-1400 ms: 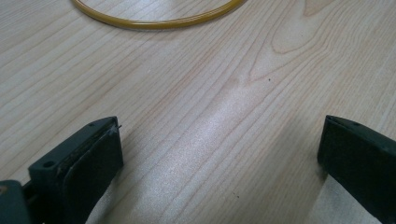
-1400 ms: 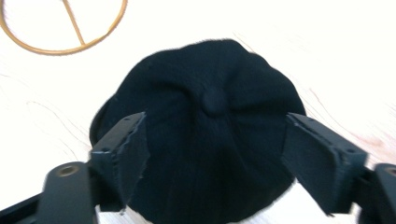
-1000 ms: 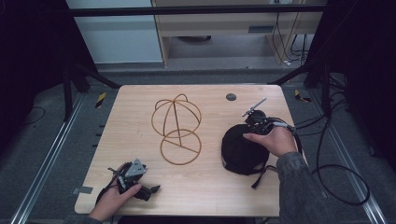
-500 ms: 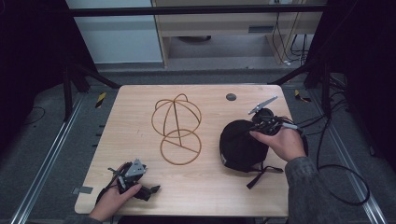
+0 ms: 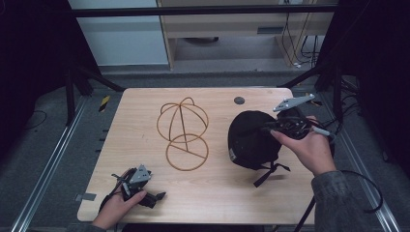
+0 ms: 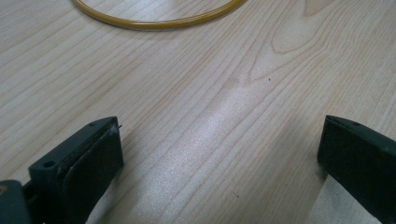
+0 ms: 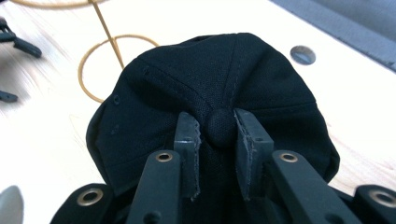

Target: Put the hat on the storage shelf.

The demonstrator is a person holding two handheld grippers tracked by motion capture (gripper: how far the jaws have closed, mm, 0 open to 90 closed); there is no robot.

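My right gripper (image 7: pixel 217 135) is clamped on the top button of the black fabric baseball cap (image 5: pixel 251 137); its jaws have just been closing, with the button pinched between them. The cap hangs from the grip at the right side of the light wooden table (image 5: pixel 145 104), its strap trailing on the surface. The gold wire cap stand (image 5: pixel 183 130) is just beside it. My left gripper (image 5: pixel 140 186) rests on the near-left table edge, jaws spread, nothing between them.

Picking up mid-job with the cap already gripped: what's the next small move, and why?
Probably carry the black cap leftward over the wire hat stand. The right gripper is shut on the cap's top button, the stand's dome is bare, and the left gripper rests open on the table.
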